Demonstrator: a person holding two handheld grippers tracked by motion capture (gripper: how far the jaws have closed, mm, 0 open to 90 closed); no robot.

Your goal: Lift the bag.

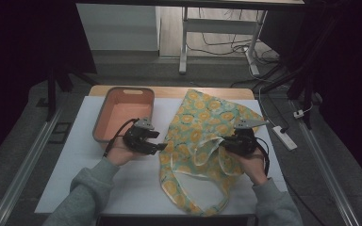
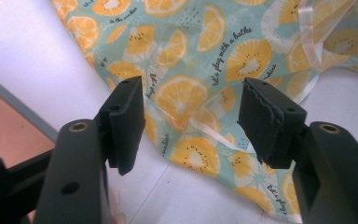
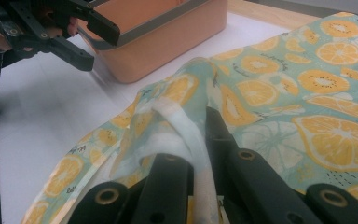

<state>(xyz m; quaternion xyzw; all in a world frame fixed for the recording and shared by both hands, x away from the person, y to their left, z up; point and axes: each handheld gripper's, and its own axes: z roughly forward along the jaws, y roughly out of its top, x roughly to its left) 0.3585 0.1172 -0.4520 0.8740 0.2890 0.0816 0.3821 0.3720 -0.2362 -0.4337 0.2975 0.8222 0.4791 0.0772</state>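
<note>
A teal cloth bag (image 1: 202,117) printed with orange slices lies spread on the white table, its pale handles (image 1: 226,168) looped toward the near edge. My right gripper (image 1: 227,142) is at the bag's right side, shut on a bunched fold of the cloth and a white handle strap (image 3: 186,133) that rise between its jaws (image 3: 200,123). My left gripper (image 1: 162,142) hovers at the bag's left edge. Its jaws stand open (image 2: 191,100) over the printed cloth (image 2: 186,46), with nothing pinched between them. The right gripper view also has the left gripper (image 3: 103,46) open at the top left.
An orange bin (image 1: 129,89) with a grey rim stands at the back left, just behind my left hand, and it looks empty (image 3: 177,42). White table surface (image 1: 75,155) stretches to the left of the bag. A power strip (image 1: 284,136) lies off the table's right side.
</note>
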